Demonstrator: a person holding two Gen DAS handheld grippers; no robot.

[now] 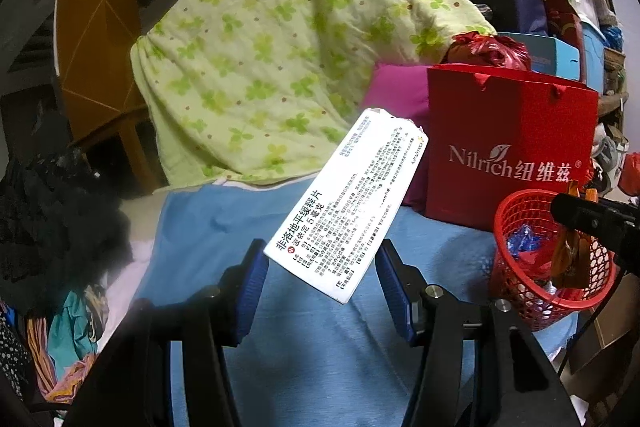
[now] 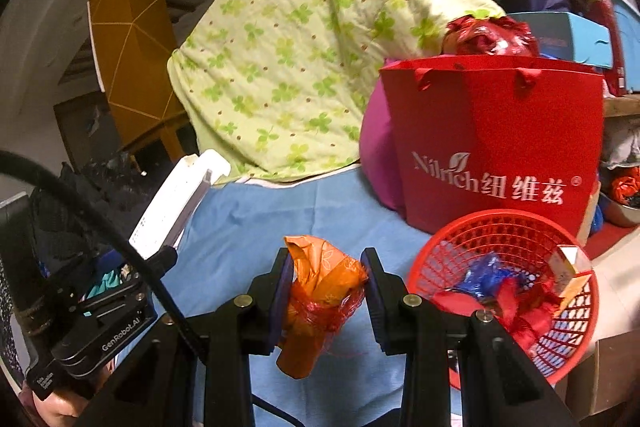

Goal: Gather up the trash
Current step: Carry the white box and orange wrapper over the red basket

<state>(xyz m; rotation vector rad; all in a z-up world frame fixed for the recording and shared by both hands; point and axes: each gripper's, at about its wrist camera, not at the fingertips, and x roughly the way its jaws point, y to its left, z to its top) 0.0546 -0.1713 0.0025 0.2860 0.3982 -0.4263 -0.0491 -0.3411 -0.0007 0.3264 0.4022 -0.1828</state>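
You had both hands loaded and were on the carry step, with the drop still to come. Your left gripper [image 1: 320,279] was pinching a white box [image 1: 352,195] by its lower end, pads pressed on its two sides, the rest of it sticking up and tilted over the blue sheet [image 1: 208,227]. Your right gripper [image 2: 326,291] was clamped as tight as it goes on a crumpled orange wrapper [image 2: 324,291] tangled with a bit of red netting, which hung down between the fingers.

The red basket [image 2: 500,227] stood near the edge of the sheet, just in front of the red bag [image 2: 500,131], and already held a blue wrapper, red scraps and a small carton. From your right hand it lay just to the right and close; from your left it was further off to the right, with the right gripper between.

My read is that the next move called for swinging the wrapper over the rim first and letting go, then pulling that hand clear so the box could follow. The box is long, so you would likely need to tip it end-down to keep it from resting across the rim.
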